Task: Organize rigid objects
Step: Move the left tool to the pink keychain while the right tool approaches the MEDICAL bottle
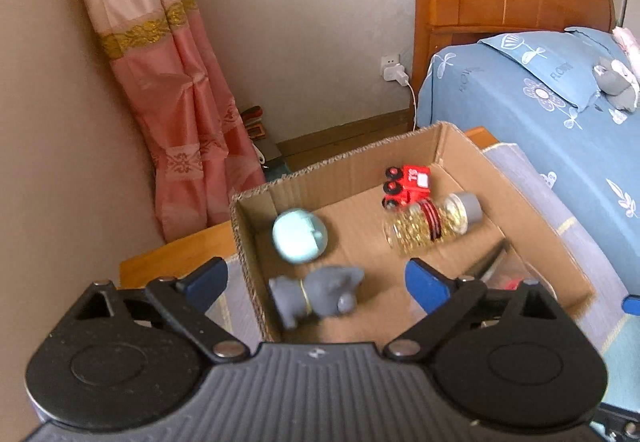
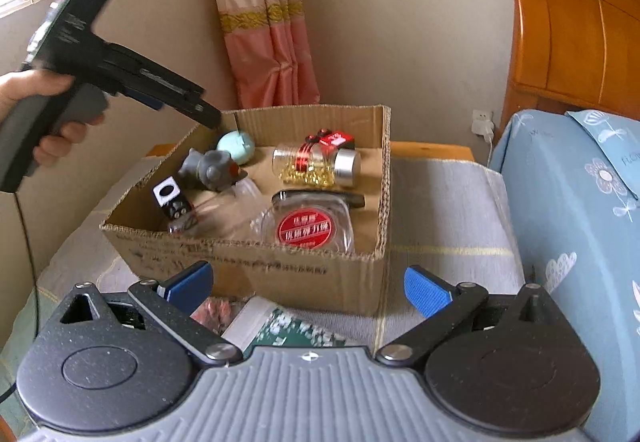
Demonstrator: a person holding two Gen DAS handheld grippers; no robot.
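Note:
An open cardboard box (image 2: 256, 262) stands on a grey cloth. Inside lie a pale green ball (image 1: 299, 236), a grey toy figure (image 1: 320, 294), a red toy truck (image 1: 408, 184), a jar of gold beads with a silver lid (image 1: 432, 224) and a glass ashtray with a red label (image 2: 306, 228). My left gripper (image 1: 316, 284) hovers open over the box's left part, the grey figure lying loose below its blue pads. In the right wrist view the left gripper (image 2: 206, 116) points into the box's far left corner, a hand on its handle. My right gripper (image 2: 307, 286) is open before the box's front wall, holding nothing.
A green patterned packet (image 2: 296, 330) and a pink item (image 2: 214, 312) lie in front of the box. A bed with a blue flowered cover (image 2: 580, 210) and wooden headboard (image 2: 580, 42) runs along the right. A pink curtain (image 1: 176, 102) hangs behind; a charger (image 1: 394, 74) sits in the wall socket.

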